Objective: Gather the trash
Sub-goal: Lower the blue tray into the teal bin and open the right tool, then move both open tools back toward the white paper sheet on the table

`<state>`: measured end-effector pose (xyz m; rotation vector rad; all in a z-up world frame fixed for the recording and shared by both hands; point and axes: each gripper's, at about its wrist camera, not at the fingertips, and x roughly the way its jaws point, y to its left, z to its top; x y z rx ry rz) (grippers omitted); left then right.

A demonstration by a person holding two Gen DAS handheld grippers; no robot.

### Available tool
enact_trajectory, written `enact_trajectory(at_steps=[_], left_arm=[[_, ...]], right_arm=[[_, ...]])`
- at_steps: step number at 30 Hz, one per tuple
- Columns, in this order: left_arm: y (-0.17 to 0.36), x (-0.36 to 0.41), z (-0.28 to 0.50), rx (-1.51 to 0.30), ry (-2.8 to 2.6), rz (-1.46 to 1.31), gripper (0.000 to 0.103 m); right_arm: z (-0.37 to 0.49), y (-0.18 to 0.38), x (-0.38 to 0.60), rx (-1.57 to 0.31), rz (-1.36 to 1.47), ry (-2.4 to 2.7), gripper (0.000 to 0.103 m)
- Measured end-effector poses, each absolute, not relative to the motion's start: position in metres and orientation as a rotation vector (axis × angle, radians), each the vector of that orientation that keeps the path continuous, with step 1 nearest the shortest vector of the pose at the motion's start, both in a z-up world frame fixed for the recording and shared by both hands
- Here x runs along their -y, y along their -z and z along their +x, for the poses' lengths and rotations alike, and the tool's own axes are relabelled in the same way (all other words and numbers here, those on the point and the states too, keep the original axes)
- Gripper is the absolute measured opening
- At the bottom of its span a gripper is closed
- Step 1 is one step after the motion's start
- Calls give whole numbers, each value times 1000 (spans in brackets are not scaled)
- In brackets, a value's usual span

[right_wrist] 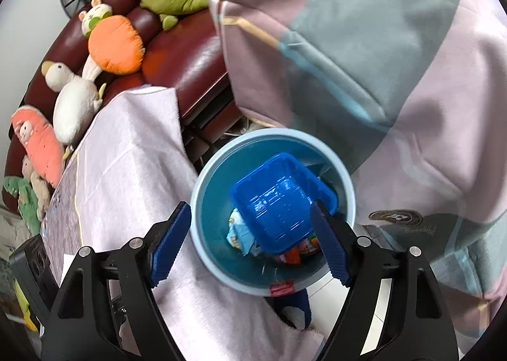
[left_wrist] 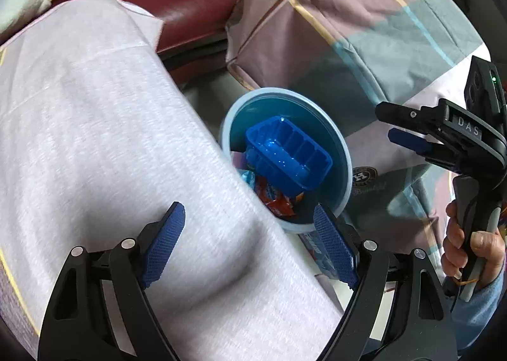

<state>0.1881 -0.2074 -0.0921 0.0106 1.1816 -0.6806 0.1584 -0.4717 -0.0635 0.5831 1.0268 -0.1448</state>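
Left wrist: left hand-held gripper [left_wrist: 248, 245], jaws wide, empty, over a white cloth [left_wrist: 95, 139] hiding part of the bin [left_wrist: 347, 170]. Right wrist: right hand-held gripper [right_wrist: 250, 242], jaws wide, empty; blue tray [right_wrist: 279, 199] and wrappers [right_wrist: 240, 234] in bin; plaid blanket [right_wrist: 396, 75] beside.

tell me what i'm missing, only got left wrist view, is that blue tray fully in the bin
Observer: The right wrist view looks almost straight down: the blue tray lies tilted inside the bin, on top of wrappers.
Operator: right gripper holding anything
Observer: No. The right gripper is open over the bin, nothing between its pads.
Operator: any trash outside the bin
Observer: A red wrapper shows at the bin's near rim; I cannot tell whether it is inside or out.
Operator: whats left of the cloth
Observer: A row of plush toys on the dark red sofa.
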Motion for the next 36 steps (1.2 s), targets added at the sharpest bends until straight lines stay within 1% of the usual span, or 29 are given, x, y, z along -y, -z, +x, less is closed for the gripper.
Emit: enact_trajectory(at_steps=[7, 11, 17, 30, 36], left_arm=[[77, 166, 171, -1142, 642, -13, 85], [66, 133, 159, -1106, 603, -37, 88], [54, 84, 144, -1069, 546, -81, 89], [45, -15, 118, -1016, 433, -189, 91], [44, -64, 109, -993, 364, -228, 91]], right_arm=[[153, 47, 435, -1024, 554, 95, 76], [151, 36, 408, -1018, 528, 57, 76], [148, 19, 360, -1014, 474, -14, 76], [143, -9, 254, -1029, 344, -132, 76], [141, -15, 212, -1046, 285, -178, 78]])
